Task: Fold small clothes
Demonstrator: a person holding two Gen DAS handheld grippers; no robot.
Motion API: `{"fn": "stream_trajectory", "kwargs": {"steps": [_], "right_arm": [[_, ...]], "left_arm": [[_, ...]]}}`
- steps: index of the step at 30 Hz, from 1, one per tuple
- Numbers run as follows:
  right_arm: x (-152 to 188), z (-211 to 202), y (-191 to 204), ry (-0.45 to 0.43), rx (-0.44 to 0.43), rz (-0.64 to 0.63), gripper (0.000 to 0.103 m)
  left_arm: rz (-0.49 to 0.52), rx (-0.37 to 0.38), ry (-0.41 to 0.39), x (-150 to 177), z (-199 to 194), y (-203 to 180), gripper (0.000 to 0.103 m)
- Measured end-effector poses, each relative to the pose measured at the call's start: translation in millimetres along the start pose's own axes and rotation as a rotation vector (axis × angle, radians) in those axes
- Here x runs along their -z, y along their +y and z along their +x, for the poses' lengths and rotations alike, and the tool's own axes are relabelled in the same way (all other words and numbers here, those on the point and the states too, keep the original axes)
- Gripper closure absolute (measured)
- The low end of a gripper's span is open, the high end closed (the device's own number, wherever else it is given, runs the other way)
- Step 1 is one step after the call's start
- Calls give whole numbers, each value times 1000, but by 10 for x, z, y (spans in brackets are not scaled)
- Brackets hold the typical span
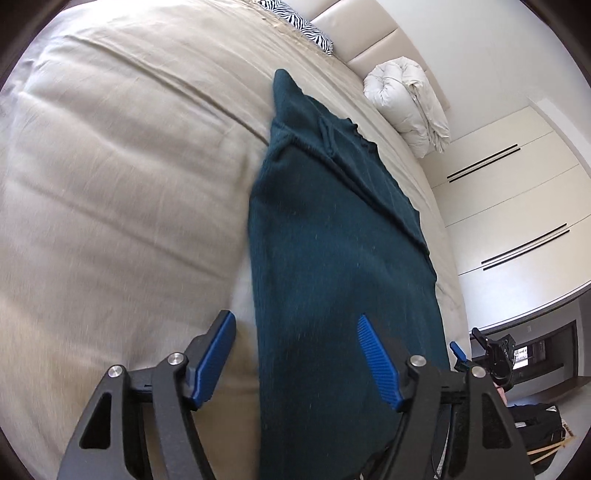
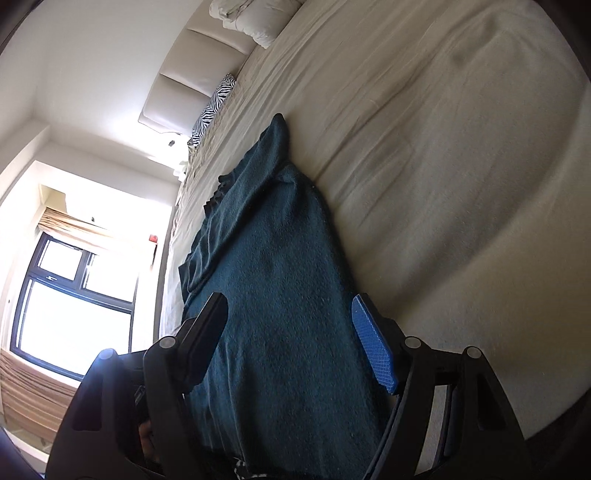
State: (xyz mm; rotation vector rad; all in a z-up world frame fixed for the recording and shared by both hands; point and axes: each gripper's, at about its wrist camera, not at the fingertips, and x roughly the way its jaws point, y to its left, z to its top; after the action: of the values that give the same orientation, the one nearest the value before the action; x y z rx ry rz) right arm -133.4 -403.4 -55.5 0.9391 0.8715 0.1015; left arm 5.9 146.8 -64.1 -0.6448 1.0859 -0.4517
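Observation:
A dark teal knitted garment lies in a long narrow strip on the beige bed sheet; one layer is folded over along its right side. My left gripper hovers over the garment's near end, open, and its blue pads touch nothing. In the right wrist view the same garment runs away from me along the bed. My right gripper is above it, open, with no cloth pinched. The garment's near end is hidden under both grippers.
A zebra-print pillow and a rolled white duvet lie by the padded headboard. White wardrobe doors stand beyond the bed's right edge. A bright window is on the other side.

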Motion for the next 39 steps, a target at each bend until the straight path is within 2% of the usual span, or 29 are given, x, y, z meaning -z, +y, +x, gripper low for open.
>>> {"fn": "stream_trajectory", "kwargs": {"steps": [8, 14, 17, 20, 22, 32, 35, 36, 37, 39], "right_arm": [[355, -175, -37, 68, 52, -55, 34], [516, -331, -113, 89, 63, -51, 34], [565, -364, -137, 104, 68, -52, 34], [571, -359, -116, 118, 82, -63, 34], [579, -381, -89, 124, 94, -73, 34], [569, -603, -70, 151, 189, -123, 34], [580, -630, -101, 177, 222, -129, 34], [586, -630, -111, 185, 227, -131, 34], [595, -622, -115, 196, 233, -134, 34], [623, -596, -96, 219, 247, -151, 35]], "left_arm": [[24, 13, 64, 338, -167, -86, 33], [36, -11, 158, 619, -118, -149, 34], [31, -11, 171, 673, -90, -128, 35], [15, -23, 173, 644, -50, -126, 44], [25, -37, 192, 652, -25, -148, 59], [30, -49, 228, 634, 111, -177, 60], [47, -67, 235, 639, 133, -189, 74], [45, -72, 238, 640, 150, -180, 88], [44, -75, 240, 644, 160, -166, 95], [44, -70, 240, 665, 165, -152, 95]]}}
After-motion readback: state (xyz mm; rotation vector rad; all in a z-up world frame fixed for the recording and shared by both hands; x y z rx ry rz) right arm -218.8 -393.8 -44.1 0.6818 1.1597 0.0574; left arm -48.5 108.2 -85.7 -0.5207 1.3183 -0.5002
